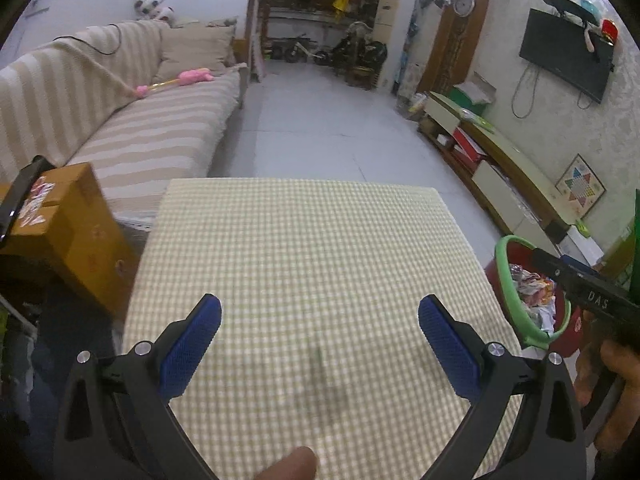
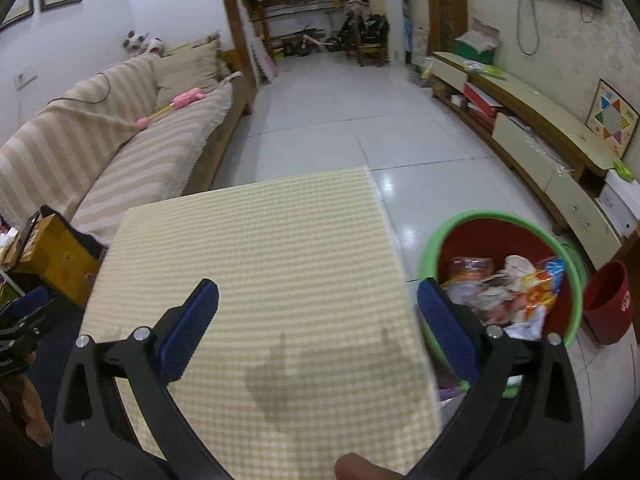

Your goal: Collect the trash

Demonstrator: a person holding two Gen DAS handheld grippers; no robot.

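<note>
A red bin with a green rim stands on the floor right of the table and holds several crumpled wrappers. It also shows at the right edge of the left wrist view. My left gripper is open and empty above the checked tablecloth. My right gripper is open and empty over the table's right edge, its right finger in front of the bin. No trash shows on the cloth.
A striped sofa runs along the left. A cardboard box sits at the table's left corner. A low TV cabinet lines the right wall. A smaller red bucket stands right of the bin.
</note>
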